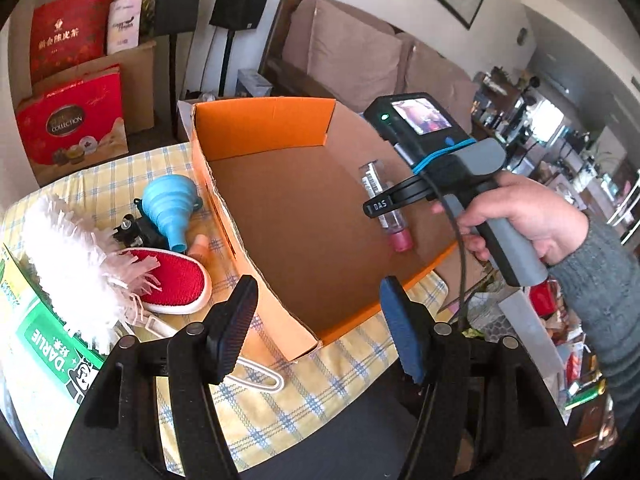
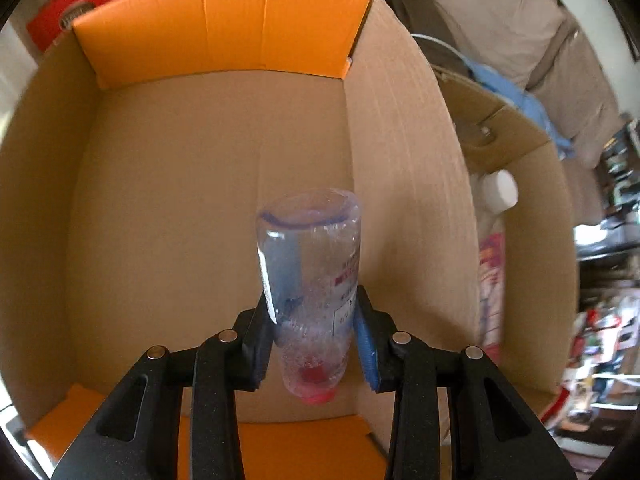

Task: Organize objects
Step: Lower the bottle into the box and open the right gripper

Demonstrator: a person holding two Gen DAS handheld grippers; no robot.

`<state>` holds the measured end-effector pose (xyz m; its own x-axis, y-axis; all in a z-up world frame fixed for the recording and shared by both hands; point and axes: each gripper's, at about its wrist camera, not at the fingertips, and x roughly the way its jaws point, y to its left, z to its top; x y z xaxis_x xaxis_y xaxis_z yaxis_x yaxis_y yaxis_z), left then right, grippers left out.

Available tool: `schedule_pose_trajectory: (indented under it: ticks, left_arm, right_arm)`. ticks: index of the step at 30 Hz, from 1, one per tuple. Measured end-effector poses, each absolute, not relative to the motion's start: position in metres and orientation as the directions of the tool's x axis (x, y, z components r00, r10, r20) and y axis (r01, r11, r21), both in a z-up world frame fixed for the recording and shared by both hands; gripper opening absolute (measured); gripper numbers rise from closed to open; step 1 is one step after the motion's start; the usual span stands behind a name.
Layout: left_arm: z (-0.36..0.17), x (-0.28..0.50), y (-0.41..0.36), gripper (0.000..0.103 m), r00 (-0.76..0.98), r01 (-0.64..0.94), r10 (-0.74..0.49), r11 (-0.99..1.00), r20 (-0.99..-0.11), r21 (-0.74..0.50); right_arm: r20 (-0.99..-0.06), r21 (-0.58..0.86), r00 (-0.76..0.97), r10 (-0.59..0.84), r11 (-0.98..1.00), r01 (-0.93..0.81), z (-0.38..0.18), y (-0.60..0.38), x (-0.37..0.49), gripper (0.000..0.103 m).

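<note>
An open cardboard box (image 1: 240, 148) with orange flaps stands on the checked tablecloth; the right wrist view looks down into the box (image 2: 200, 160). My right gripper (image 2: 314, 328) is shut on a clear plastic bottle (image 2: 312, 264) with a red cap, held inside the box near its right wall. From the left wrist view the bottle (image 1: 394, 224) shows under the right gripper (image 1: 384, 200), held by a hand in a grey sleeve. My left gripper (image 1: 320, 328) is open over the box's near corner with nothing between its fingers.
Left of the box lie a blue funnel (image 1: 170, 208), a red brush (image 1: 176, 284), a white fluffy duster (image 1: 68, 256), a small black item (image 1: 132, 232) and a green Darlie box (image 1: 44, 340). A second cardboard box (image 2: 520, 208) with a white-capped bottle stands right.
</note>
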<state>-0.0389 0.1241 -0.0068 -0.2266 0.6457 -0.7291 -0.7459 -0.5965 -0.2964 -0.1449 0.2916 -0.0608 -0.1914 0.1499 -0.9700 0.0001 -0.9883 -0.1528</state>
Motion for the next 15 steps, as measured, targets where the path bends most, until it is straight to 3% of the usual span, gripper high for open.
schedule_pose_trajectory:
  ticks: [7,9,15]
  left_arm:
    - [-0.01,-0.043,0.118,0.064,-0.231,-0.737,0.638,-0.608,-0.734,-0.297]
    - [-0.01,-0.045,0.114,0.065,-0.235,-0.73,0.636,-0.614,-0.735,-0.299]
    - [-0.01,-0.052,0.104,0.066,-0.244,-0.711,0.637,-0.63,-0.731,-0.312]
  right_arm:
    - [-0.951,-0.248,-0.199,0.237,-0.968,0.032,-0.072,0.278,-0.138,0.034]
    - [-0.941,-0.278,-0.213,0.262,-0.959,0.05,-0.069,0.273,-0.132,0.04]
    - [-0.944,-0.233,-0.26,0.203,-0.968,0.091,-0.044,0.265,-0.113,0.043]
